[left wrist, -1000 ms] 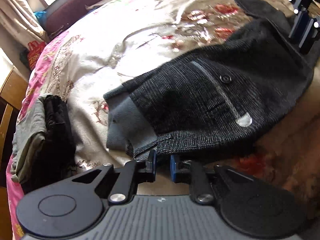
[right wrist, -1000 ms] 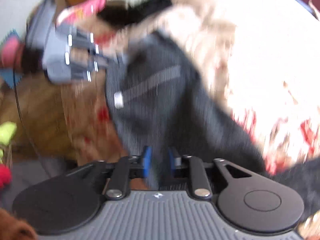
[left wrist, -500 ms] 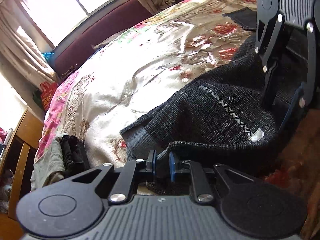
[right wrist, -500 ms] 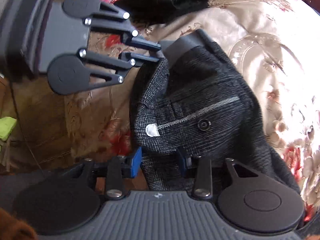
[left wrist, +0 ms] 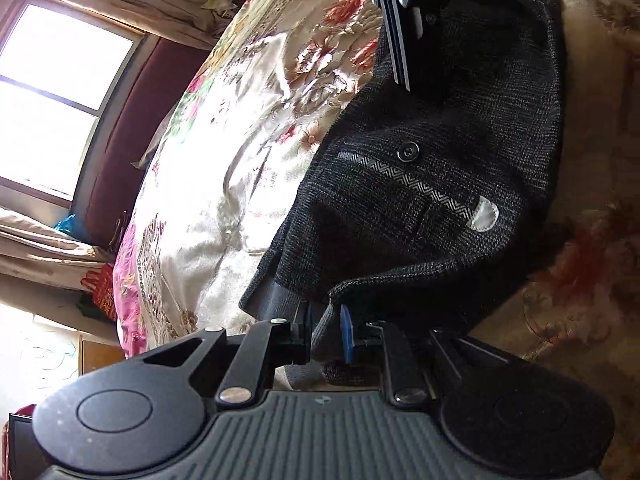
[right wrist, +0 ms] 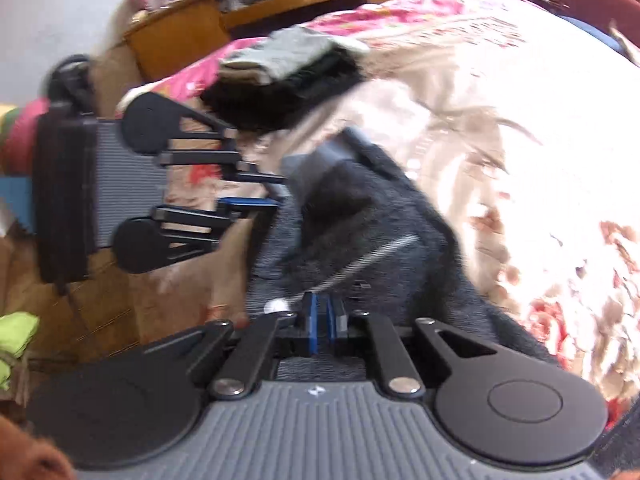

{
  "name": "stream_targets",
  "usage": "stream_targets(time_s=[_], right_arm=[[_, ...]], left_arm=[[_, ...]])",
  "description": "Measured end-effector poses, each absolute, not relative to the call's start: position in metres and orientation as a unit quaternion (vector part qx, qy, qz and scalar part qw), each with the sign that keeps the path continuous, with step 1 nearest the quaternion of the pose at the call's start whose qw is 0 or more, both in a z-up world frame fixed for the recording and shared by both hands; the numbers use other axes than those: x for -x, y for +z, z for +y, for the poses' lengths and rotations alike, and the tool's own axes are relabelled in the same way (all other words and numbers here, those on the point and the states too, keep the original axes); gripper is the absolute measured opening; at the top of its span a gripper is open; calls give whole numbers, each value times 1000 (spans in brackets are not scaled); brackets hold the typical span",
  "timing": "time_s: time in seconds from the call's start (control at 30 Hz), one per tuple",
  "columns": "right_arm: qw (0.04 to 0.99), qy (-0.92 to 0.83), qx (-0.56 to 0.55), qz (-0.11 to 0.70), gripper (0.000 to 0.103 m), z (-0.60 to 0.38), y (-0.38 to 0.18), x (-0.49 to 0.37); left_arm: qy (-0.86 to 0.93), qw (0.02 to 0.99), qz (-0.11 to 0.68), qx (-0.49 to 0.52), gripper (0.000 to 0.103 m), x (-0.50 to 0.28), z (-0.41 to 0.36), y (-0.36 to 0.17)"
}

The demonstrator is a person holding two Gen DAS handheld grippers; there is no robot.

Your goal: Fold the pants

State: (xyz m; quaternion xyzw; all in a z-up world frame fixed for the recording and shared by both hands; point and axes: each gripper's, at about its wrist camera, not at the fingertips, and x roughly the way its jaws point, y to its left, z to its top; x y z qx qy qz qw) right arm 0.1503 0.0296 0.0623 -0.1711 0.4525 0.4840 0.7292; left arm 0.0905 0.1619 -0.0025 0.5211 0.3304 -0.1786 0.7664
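The dark grey tweed pants (left wrist: 432,184) lie bunched on the floral bedspread (left wrist: 240,152), with a herringbone pocket strip and a button facing up. My left gripper (left wrist: 326,330) is shut on the waistband corner with its grey lining. In the right wrist view the pants (right wrist: 360,240) are blurred. My right gripper (right wrist: 320,322) has its blue pads pressed together on the near edge of the pants. The left gripper shows in the right wrist view (right wrist: 256,190), holding the far waistband corner. The right gripper's fingers (left wrist: 396,20) show at the top of the left wrist view.
A stack of folded clothes (right wrist: 288,76) lies at the far end of the bed. A wooden shelf unit (right wrist: 256,4) stands beyond it. A dark red headboard (left wrist: 132,128) and a window (left wrist: 52,108) lie past the bed's other side.
The right gripper's jaws, open around the pants edge half a second ago, have shut on it. Both grippers have moved and the left wrist view has tilted; the pants are more bunched.
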Motion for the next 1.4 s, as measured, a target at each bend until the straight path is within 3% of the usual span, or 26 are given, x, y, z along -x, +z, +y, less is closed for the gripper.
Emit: stream_targets(time_s=[0.07, 0.1, 0.2, 0.23, 0.3, 0.33, 0.4, 0.63, 0.73, 0.8, 0.87, 0.97, 1.1, 1.17, 1.23, 1.33, 1.4], right_arm=[[724, 497, 199, 435, 54, 35, 55, -132], [723, 500, 219, 424, 56, 37, 50, -123], [715, 498, 287, 398, 55, 49, 26, -98], [715, 491, 314, 387, 50, 53, 17, -91], [720, 463, 366, 364, 24, 59, 1, -83], [717, 463, 355, 381, 3, 59, 1, -89], [724, 457, 299, 422, 3, 55, 20, -106], [790, 423, 183, 404, 4, 32, 121, -150], [779, 429, 170, 425, 4, 49, 92, -143], [764, 428, 203, 437, 8, 68, 43, -130], [723, 413, 238, 501, 14, 89, -12, -126], [723, 435, 235, 483, 12, 83, -5, -120], [737, 427, 169, 496, 16, 36, 42, -144], [771, 390, 153, 479, 36, 4, 60, -166], [803, 349, 155, 457, 45, -28, 62, -192], [832, 223, 186, 472, 45, -70, 42, -244], [837, 138, 145, 510, 45, -111, 30, -272]], left_arm=[[-189, 750, 324, -544, 35, -87, 165, -13], [-197, 739, 324, -556, 35, -87, 166, -21], [-206, 723, 309, -583, 36, -85, 168, -37], [-206, 723, 306, -584, 36, -86, 169, -39], [-200, 734, 310, -571, 34, -93, 170, -32], [-197, 739, 308, -567, 33, -96, 170, -25], [-192, 749, 291, -564, 32, -103, 172, -4], [-134, 797, 204, -552, 31, -144, 187, 68], [-113, 804, 206, -546, 30, -144, 193, 46], [-113, 793, 238, -549, 30, -136, 197, 8], [-138, 755, 290, -572, 31, -117, 197, -38], [-133, 723, 295, -610, 27, -83, 200, -65], [-102, 752, 360, -543, 31, -75, 210, -38], [-74, 764, 353, -534, 31, -70, 210, -20], [-47, 795, 342, -499, 31, -76, 202, 7], [-43, 840, 310, -443, 31, -91, 175, 32], [-73, 860, 300, -406, 31, -102, 150, 38]])
